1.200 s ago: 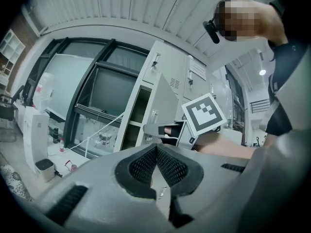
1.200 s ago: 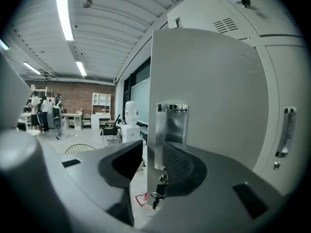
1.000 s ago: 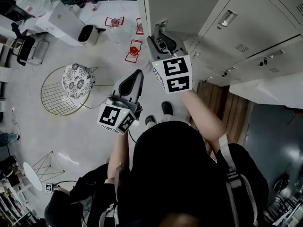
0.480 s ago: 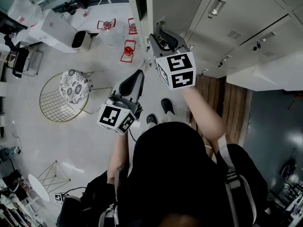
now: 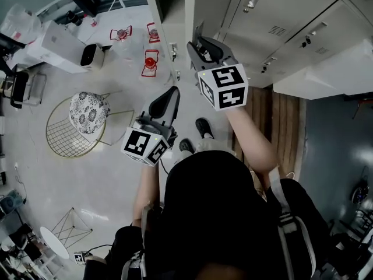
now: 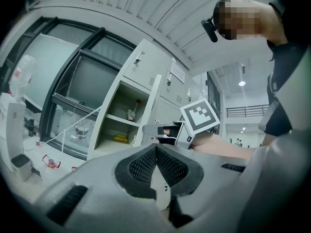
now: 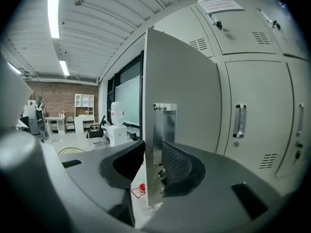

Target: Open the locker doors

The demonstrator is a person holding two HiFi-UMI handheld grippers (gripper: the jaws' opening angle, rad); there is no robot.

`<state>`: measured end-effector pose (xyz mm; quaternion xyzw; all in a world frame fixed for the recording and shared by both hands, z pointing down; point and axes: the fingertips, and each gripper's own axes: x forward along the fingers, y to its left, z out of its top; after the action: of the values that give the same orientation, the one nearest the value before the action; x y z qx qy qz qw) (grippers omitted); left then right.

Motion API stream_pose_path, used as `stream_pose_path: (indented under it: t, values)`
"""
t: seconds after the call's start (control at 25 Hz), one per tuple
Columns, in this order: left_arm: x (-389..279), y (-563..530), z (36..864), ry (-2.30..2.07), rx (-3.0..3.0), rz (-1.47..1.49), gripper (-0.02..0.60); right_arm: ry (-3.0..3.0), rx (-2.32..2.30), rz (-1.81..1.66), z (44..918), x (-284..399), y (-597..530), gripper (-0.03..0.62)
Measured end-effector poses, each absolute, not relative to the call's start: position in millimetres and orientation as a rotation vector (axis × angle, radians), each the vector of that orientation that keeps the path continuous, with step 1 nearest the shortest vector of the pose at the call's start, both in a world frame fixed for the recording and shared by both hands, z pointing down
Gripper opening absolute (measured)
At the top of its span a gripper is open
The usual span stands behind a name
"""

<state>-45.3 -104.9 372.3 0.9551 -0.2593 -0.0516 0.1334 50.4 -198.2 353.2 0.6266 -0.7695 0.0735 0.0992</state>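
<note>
My right gripper (image 5: 199,41) is shut on the free edge of a grey locker door (image 5: 215,2), at its metal handle plate (image 7: 164,125). In the right gripper view the door (image 7: 182,91) stands edge-on between the two pads, swung out from the cabinet. The opened compartment (image 6: 124,120) has shelves with small items on them. Neighbouring locker doors (image 7: 252,120) are shut. My left gripper (image 5: 168,95) hangs lower to the left, away from the lockers, its tips together and holding nothing.
A wire chair with a patterned cushion (image 5: 87,112) stands on the floor at left. Red objects (image 5: 150,62) and a white box (image 5: 55,39) lie further back. A wooden floor strip (image 5: 280,115) runs beside the lockers at right.
The door has swung a little further out with my right gripper still on its edge, and more of the compartment shows. My left gripper has hardly moved.
</note>
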Motion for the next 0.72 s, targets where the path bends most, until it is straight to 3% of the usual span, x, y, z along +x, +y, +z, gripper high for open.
stream_pose_path:
  t: [0.72]
  values:
    - [-27.0, -60.4, 372.1, -0.529, 2.828, -0.122, 0.015, -2.047, 2.107, 0.215, 351.6, 103.6, -133.6, 0.052]
